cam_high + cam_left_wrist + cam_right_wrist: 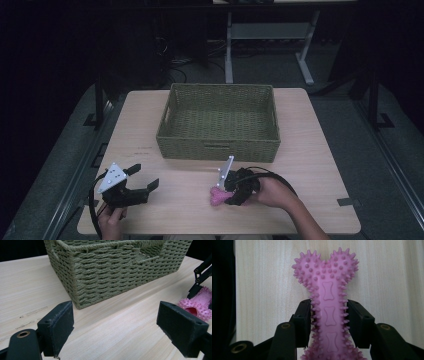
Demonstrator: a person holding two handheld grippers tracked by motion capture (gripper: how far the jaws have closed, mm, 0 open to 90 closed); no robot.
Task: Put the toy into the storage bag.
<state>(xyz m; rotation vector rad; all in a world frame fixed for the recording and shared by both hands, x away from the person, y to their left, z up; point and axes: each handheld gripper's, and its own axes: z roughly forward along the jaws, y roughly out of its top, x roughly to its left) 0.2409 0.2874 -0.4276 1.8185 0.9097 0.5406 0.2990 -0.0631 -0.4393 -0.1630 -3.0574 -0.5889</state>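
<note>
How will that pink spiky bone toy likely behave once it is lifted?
The pink bone toy looks like soft rubber, so it probably flexes slightly. Its nubs should resist slipping between the right gripper jaws, which press its shaft. Its flat shape seems unlikely to roll.

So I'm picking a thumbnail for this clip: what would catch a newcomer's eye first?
The pink spiky bone toy stands out most, its shaft clamped between the jaws of the right gripper at the table's near edge. Next comes the green woven basket at the table's middle. The left gripper hovers open near the front left corner.
</note>
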